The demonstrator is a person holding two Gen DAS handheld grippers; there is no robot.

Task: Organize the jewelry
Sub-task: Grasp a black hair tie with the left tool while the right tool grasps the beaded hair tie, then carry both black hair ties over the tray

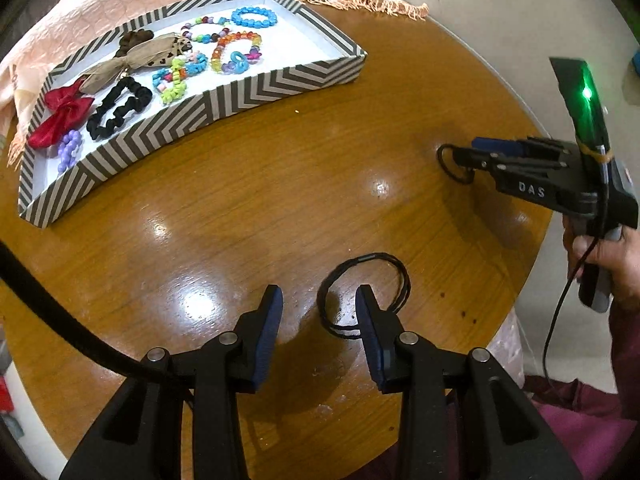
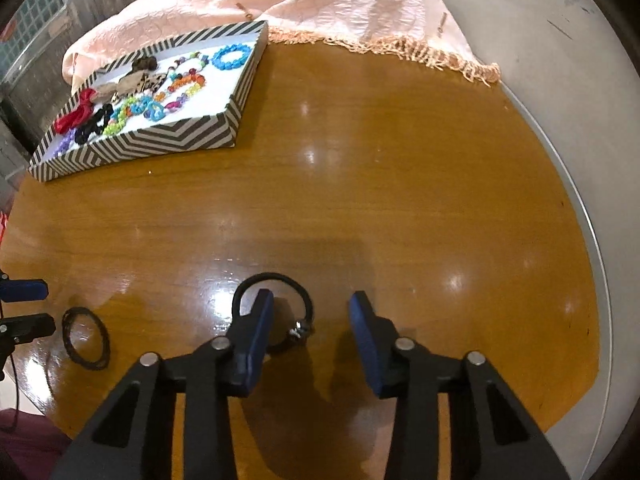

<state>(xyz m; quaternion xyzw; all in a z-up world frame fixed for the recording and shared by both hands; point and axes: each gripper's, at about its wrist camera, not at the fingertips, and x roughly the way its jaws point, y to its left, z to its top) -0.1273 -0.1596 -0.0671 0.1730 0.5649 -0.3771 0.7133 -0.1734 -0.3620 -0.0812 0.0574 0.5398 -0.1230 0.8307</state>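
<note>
A thin black hair tie [image 1: 401, 276] lies on the round wooden table [image 1: 280, 184]. My left gripper [image 1: 319, 300] is open, its right finger resting over the tie's loop. A second black band with a small metal bead [image 2: 301, 300] lies under my open right gripper [image 2: 311, 304], whose left finger covers part of it. The right gripper also shows in the left wrist view [image 1: 456, 160], beside that band [image 1: 443, 162]. The striped tray [image 1: 248, 92] at the far left holds bead bracelets, scrunchies and bows. The thin tie also shows in the right wrist view [image 2: 66, 338].
A peach fringed cloth [image 2: 320, 4] lies behind the tray [image 2: 160, 146] and over the table's far edge. The table's rim [image 2: 592, 240] curves close on the right. A black cable [image 1: 48, 304] crosses the left of the left wrist view.
</note>
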